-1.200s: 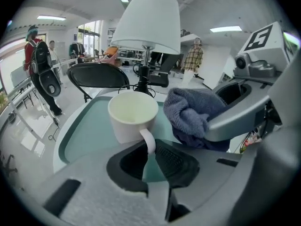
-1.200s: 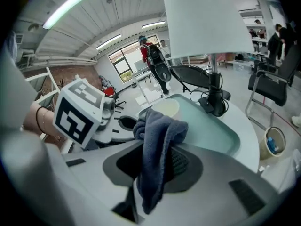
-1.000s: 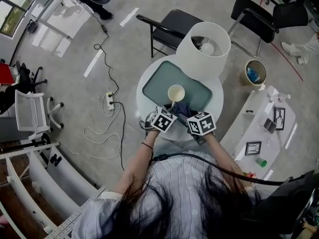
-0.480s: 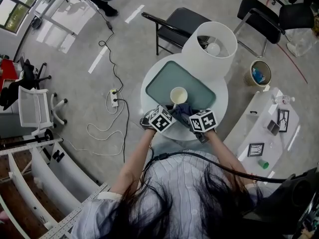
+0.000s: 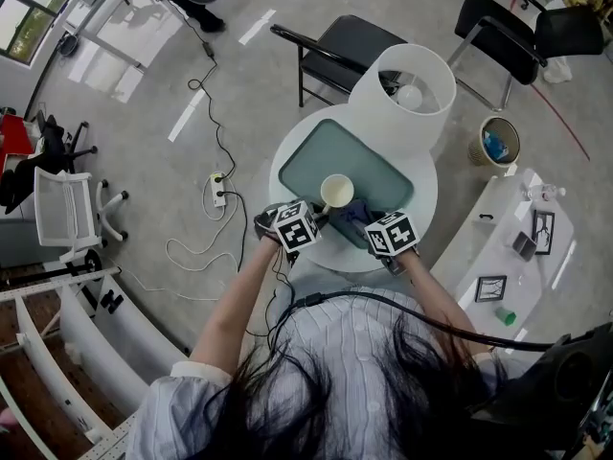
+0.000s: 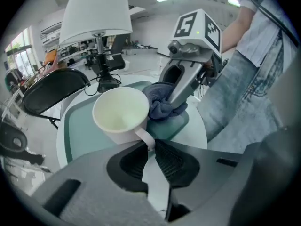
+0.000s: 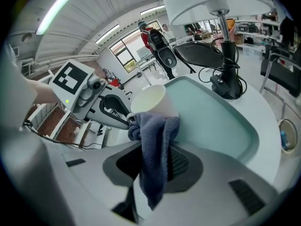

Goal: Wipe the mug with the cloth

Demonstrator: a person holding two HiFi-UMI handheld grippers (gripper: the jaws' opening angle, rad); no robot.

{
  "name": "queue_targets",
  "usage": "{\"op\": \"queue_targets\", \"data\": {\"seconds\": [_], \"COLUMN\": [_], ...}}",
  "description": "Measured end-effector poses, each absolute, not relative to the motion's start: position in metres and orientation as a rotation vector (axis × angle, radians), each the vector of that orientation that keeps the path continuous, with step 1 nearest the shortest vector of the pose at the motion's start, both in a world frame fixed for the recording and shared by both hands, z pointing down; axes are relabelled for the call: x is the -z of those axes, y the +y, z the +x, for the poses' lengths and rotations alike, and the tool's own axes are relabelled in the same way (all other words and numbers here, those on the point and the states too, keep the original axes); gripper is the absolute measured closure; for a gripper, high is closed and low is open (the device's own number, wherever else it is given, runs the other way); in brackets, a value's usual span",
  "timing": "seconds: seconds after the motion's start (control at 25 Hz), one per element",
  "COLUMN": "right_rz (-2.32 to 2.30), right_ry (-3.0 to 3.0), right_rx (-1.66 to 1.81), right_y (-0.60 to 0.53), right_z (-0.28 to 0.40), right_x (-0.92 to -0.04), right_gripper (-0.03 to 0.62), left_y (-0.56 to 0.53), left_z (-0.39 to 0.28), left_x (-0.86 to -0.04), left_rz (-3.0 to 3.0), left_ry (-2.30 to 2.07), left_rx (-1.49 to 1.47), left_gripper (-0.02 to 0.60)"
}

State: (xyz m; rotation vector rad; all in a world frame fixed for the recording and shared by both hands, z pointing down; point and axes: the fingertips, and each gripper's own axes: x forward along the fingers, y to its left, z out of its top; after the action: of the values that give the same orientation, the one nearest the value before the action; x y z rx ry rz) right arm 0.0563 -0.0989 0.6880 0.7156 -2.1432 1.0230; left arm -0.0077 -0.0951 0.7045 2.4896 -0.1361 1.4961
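A cream mug stands on a green tray on the round white table. In the left gripper view the mug is upright and its handle sits between the jaws of my left gripper, which is shut on it. My right gripper is shut on a dark blue cloth, and the cloth's bunched top presses against the mug's side. In the head view the left gripper and the right gripper flank the cloth at the table's near edge.
A lamp with a big white shade stands at the table's far right. Beyond it is a black chair. A waste bin and a low white side table lie to the right. A power strip and cable lie on the floor at left.
My left gripper has shifted left and rolled while keeping hold of the mug's handle. The right gripper with the cloth has stayed about where it was.
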Motion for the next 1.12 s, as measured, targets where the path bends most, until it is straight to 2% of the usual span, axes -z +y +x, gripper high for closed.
{"op": "queue_targets", "data": {"seconds": [0.2,0.68,1.12], "right_rz": [0.724,0.801,0.839], "right_ry": [-2.133,-2.11,-2.108], "right_rx": [-1.018,-1.035,-1.058], "right_y": [-0.102,-0.113,-0.115], "right_z": [0.058,0.068,0.071], "right_x": [-0.689,-0.69,-0.692], "right_gripper": [0.485,0.485,0.485], "left_y": [-0.087,-0.09,-0.094], "left_z": [-0.014,-0.026,-0.02], "left_x": [-0.707,-0.707,-0.682], "left_rz": [2.535,2.582,2.535], "left_ry": [0.099,0.273,-0.385], "left_rx": [-1.678,-1.801,-1.538], "left_gripper": [0.52,0.52,0.514]}}
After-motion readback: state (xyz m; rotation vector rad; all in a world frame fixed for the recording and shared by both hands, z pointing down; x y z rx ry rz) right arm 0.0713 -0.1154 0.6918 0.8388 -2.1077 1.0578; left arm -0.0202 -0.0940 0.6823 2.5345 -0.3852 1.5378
